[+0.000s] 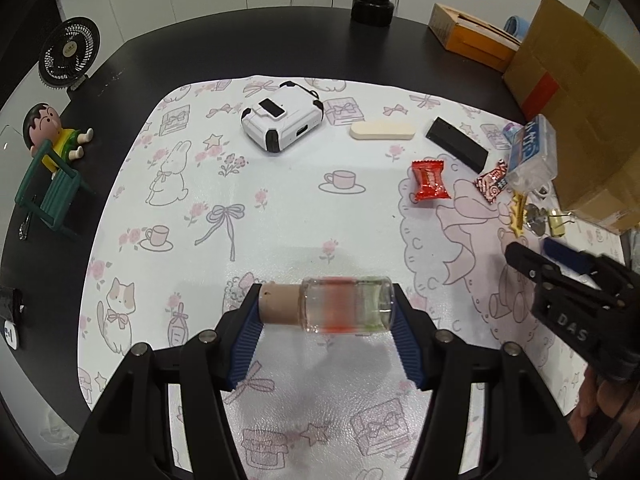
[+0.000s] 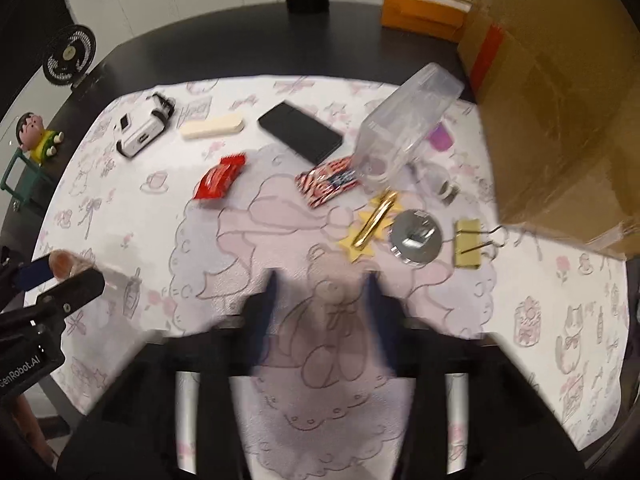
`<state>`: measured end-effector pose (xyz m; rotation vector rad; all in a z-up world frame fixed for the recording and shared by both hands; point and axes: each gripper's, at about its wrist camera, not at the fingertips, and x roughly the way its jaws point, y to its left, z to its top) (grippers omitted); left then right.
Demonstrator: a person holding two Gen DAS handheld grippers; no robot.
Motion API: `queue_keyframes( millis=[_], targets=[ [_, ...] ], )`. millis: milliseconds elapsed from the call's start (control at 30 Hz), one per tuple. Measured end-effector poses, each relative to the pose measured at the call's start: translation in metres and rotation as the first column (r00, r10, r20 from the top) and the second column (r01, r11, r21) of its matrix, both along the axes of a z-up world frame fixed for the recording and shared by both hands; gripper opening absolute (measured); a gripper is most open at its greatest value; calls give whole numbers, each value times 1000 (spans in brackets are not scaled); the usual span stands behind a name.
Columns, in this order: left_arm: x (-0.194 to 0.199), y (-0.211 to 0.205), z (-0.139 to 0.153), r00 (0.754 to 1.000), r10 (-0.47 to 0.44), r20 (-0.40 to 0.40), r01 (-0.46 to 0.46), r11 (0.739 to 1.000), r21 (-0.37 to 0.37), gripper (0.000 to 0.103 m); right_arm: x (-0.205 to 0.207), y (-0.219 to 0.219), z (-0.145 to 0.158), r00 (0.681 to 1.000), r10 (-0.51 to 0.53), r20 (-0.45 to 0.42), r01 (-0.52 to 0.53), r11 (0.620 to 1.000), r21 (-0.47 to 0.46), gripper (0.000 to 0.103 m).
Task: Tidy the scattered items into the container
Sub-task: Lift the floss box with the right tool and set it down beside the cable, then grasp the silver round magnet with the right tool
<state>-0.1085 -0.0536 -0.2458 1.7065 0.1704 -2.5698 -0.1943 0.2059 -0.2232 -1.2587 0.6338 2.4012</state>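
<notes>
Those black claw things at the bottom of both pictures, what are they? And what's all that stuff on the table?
They are grabbing tools that a person holds, one in each hand. Each carries a camera looking along its fingers, so one picture comes from each tool. The left tool squeezes a small glass bottle with a cork. The right tool is open and blurry, holding nothing. On the flowery cloth lie a red candy, a striped candy, a black phone, a gold clip and a tipped clear box.

The right gripper [image 1: 520, 256] bears raised letters "DAS" on its black body. On the left gripper [image 2: 60, 280], white print reads "enRobot.AI", its start cut off by the frame edge.
</notes>
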Motion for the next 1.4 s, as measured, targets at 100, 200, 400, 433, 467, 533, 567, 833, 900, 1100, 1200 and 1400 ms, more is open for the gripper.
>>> queue_keyframes(
  millis=[100, 200, 400, 433, 467, 533, 567, 833, 900, 1100, 1200, 1400],
  targets=[
    [0, 1, -2, 1000, 1, 5, -1, 1000, 8, 59, 4, 12, 8, 999, -35, -27, 35, 999, -2, 81],
    [-1, 1, -2, 1000, 1, 6, -1, 1000, 8, 59, -1, 25, 11, 997, -77, -32, 75, 996, -38, 81],
    [-6, 4, -3, 1000, -4, 10, 4, 1000, 6, 59, -21, 51, 13, 990, -138, -32, 133, 983, -124, 81],
    [-7, 5, -3, 1000, -6, 11, 6, 1000, 4, 59, -24, 52, 13, 989, -144, -27, 139, 982, -129, 80],
    [-8, 5, -3, 1000, -7, 10, 7, 1000, 4, 59, -27, 53, 12, 989, -148, -24, 143, 981, -130, 74],
    [-9, 5, -2, 1000, -6, 10, 6, 1000, 5, 59, -32, 55, 8, 989, -150, -2, 148, 979, -137, 44],
    [-9, 5, -2, 1000, -4, 9, 4, 1000, 6, 59, -35, 56, 5, 989, -146, 13, 146, 978, -147, 25],
    [-16, 4, 0, 1000, -1, 5, 1, 1000, 5, 59, -31, 47, -6, 994, -102, 44, 107, 986, -130, 0],
    [-17, 5, 2, 1000, -3, 4, 3, 1000, 4, 59, -25, 42, -3, 995, -92, 41, 96, 990, -104, 0],
    [-18, 11, 6, 1000, -14, -4, 14, 1000, 4, 59, -12, 31, 9, 998, -67, 21, 68, 994, -91, 0],
    [-18, 14, 8, 1000, -17, -9, 17, 1000, 7, 59, -5, 26, 17, 998, -56, 7, 56, 995, -78, 0],
    [-18, 17, 13, 999, -24, -21, 24, 1000, 9, 59, 6, 27, 26, 998, -66, -18, 65, 995, -75, 0]
  ],
)
